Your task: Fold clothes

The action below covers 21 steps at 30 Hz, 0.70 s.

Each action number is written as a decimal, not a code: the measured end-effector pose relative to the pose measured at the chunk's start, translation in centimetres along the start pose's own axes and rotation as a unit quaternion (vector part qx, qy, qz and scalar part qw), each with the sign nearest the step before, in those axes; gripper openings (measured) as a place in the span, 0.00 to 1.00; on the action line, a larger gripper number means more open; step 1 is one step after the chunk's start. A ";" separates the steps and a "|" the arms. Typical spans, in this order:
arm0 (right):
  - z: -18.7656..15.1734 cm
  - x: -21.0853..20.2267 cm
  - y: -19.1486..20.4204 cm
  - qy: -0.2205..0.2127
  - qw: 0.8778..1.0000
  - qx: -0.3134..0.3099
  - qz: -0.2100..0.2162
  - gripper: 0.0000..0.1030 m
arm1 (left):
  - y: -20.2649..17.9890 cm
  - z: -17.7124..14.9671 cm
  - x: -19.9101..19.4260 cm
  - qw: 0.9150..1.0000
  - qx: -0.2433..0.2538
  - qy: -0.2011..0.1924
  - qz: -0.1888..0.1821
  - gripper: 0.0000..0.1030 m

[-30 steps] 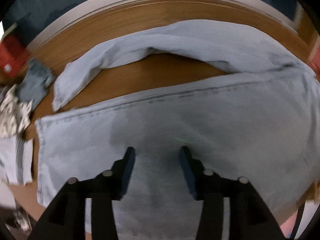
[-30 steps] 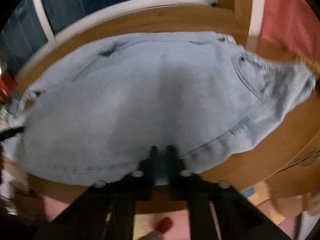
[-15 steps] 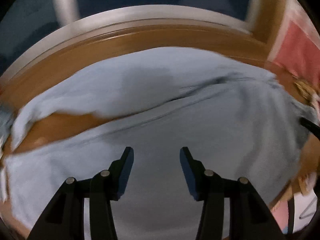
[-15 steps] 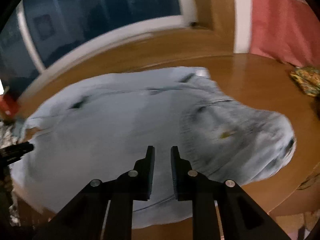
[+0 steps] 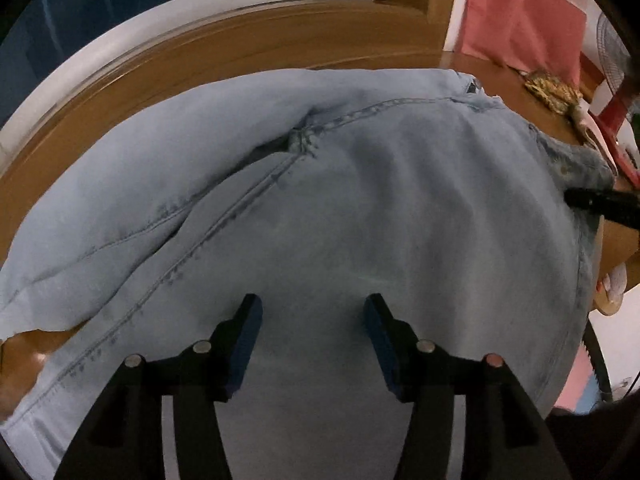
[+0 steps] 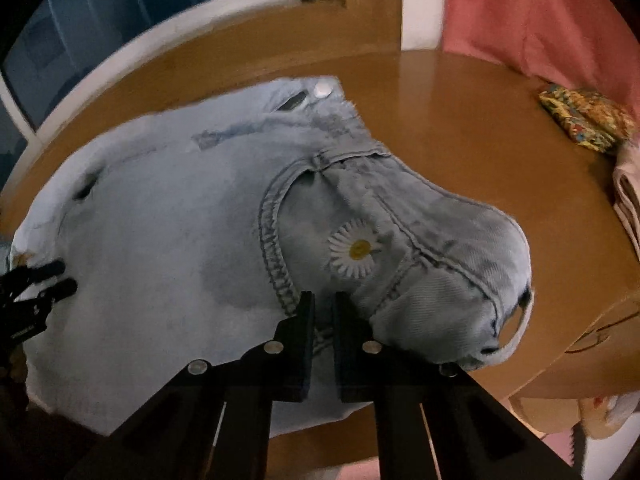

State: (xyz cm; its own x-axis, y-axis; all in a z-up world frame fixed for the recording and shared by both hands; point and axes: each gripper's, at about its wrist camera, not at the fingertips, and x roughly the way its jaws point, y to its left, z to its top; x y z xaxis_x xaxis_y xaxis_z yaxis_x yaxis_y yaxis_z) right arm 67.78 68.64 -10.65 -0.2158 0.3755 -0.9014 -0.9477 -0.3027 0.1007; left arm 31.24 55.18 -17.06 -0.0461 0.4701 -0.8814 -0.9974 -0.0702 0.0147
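Observation:
Light blue jeans (image 5: 360, 200) lie spread on the wooden table (image 6: 460, 140). My left gripper (image 5: 312, 312) hovers over the thigh below the crotch seam; its jaws are opening and hold nothing. The jeans' top end (image 6: 180, 220) fills the right wrist view, with a daisy patch (image 6: 356, 252) on the pocket and a metal button (image 6: 323, 89) at the far waistband. My right gripper (image 6: 322, 320) sits over the near pocket seam; its jaws are closing to a narrow gap and no fabric is pinched. The left gripper (image 6: 56, 278) shows at that view's left edge, the right gripper (image 5: 592, 204) at the other's right.
A folded, colourful patterned cloth (image 6: 588, 120) lies at the table's far right, beside pale folded fabric (image 6: 628, 200). A pink curtain (image 6: 540, 20) hangs behind. A cardboard box (image 6: 592, 352) stands at the near right. A dark window with a white frame (image 5: 200, 12) runs along the back.
The left gripper has slid along the jeans from the legs to the crotch area. The right one has moved over the pocket; its shut jaws parted, then narrowed.

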 end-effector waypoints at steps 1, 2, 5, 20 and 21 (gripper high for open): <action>0.5 -0.3 -0.2 0.012 1.000 -0.009 0.008 0.07 | -0.1 0.1 0.1 1.000 -0.007 0.003 0.001 0.50; 1.2 -1.0 -0.3 0.018 0.999 -0.021 0.022 0.08 | -0.1 0.2 0.2 1.000 -0.015 0.006 0.004 0.50; 4.6 -3.7 -0.3 -0.005 0.994 -0.066 0.081 0.20 | 0.3 0.6 0.2 0.999 -0.044 0.014 0.011 0.51; 19.0 8.5 -3.2 0.059 0.972 -0.124 0.188 0.69 | 0.5 0.5 0.2 0.980 -0.174 0.036 0.087 0.65; 19.1 8.6 -2.9 0.055 0.970 -0.135 0.192 0.69 | 0.4 0.5 0.2 0.979 -0.178 0.037 0.091 0.65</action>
State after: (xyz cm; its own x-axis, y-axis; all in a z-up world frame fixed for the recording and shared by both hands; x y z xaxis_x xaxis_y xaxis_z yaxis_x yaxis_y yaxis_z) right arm 64.22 89.45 -10.67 -0.5009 0.0989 -0.8598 -0.7028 -0.6264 0.3374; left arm 30.78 55.66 -16.98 -0.2038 0.3582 -0.9111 -0.8903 -0.4549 0.0203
